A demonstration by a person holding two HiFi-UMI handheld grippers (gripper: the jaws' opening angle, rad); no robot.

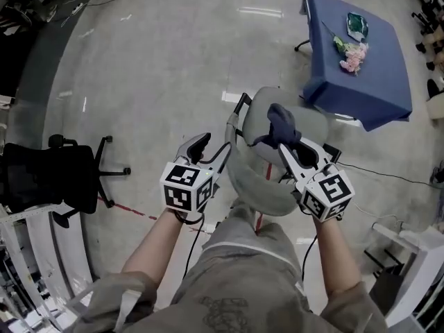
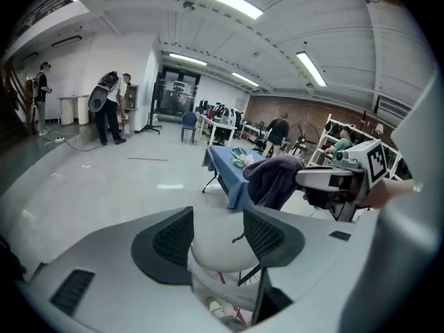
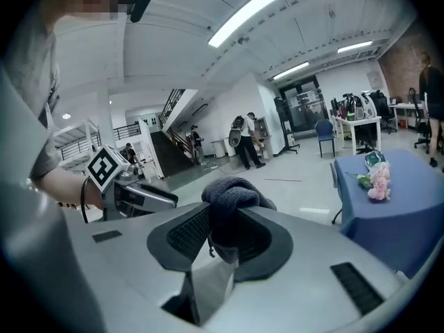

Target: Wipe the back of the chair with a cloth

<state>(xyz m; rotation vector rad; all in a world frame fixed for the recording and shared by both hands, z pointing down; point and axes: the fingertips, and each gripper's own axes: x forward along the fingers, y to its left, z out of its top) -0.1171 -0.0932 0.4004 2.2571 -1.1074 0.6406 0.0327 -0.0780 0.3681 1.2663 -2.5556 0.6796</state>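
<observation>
A grey office chair (image 1: pixel 258 183) stands right in front of me, its curved back nearest me. My right gripper (image 1: pixel 290 149) is shut on a dark blue-grey cloth (image 1: pixel 280 125), which it holds over the top of the chair back. The right gripper view shows the bunched cloth (image 3: pixel 229 198) clamped between the pads, with pale chair surface (image 3: pixel 211 283) below. My left gripper (image 1: pixel 200 144) hangs left of the chair, open with nothing in it. In the left gripper view the chair (image 2: pixel 218 255) lies beyond the spread jaws, and the cloth (image 2: pixel 274 179) is at right.
A table under a blue cover (image 1: pixel 378 85) stands behind the chair at right, with pink flowers (image 1: pixel 354 57) and a green item (image 1: pixel 358 25) on it. A black office chair (image 1: pixel 48 175) is at left. White racks (image 1: pixel 416 262) flank me, and a cable (image 1: pixel 388 175) crosses the floor.
</observation>
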